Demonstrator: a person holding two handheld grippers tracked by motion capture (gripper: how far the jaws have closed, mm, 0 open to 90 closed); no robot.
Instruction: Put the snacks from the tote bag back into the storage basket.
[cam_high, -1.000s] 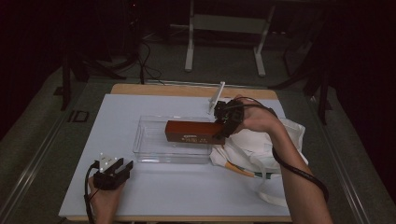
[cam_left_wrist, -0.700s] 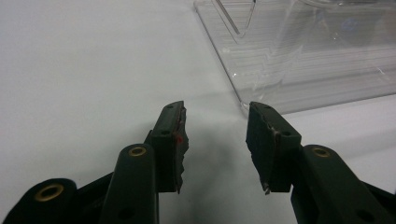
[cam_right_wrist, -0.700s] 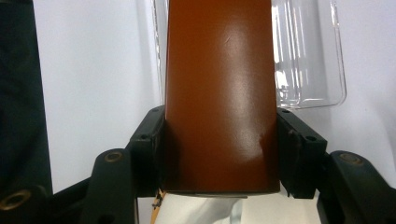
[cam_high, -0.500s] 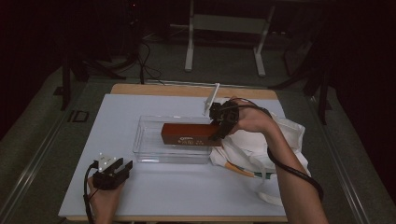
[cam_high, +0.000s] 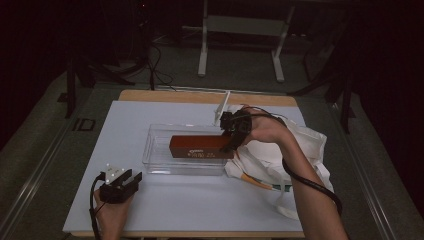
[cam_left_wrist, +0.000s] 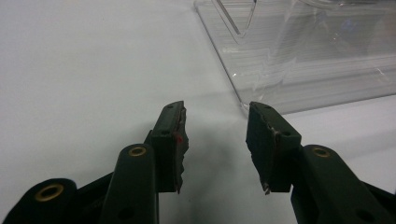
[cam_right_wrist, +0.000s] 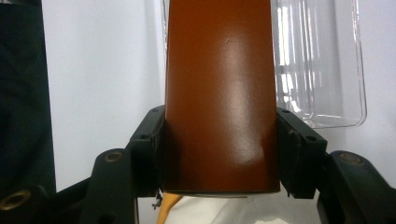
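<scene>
A long reddish-brown box (cam_high: 200, 147) with pale lettering on its side hangs lengthwise over the clear plastic tray (cam_high: 155, 152). My right gripper (cam_high: 231, 137) is shut on the box's right end. In the right gripper view both pads press on the sides of the box (cam_right_wrist: 219, 93), with the tray (cam_right_wrist: 322, 70) behind it. My left gripper (cam_high: 131, 181) rests on the white table cover at the near left, apart from the tray. Its jaws (cam_left_wrist: 215, 140) stand open with nothing between them, and a corner of the tray (cam_left_wrist: 303, 70) lies just ahead.
A crumpled white cloth bag (cam_high: 305, 150) with orange straps (cam_high: 252, 181) lies right of the tray under my right forearm. A thin white strip (cam_high: 222, 106) stands up behind the tray. The white cover (cam_high: 120, 130) ends at the wooden table edge (cam_high: 165, 95).
My right gripper has carried the box a little to the left, further over the tray. The left gripper has stayed where it was.
</scene>
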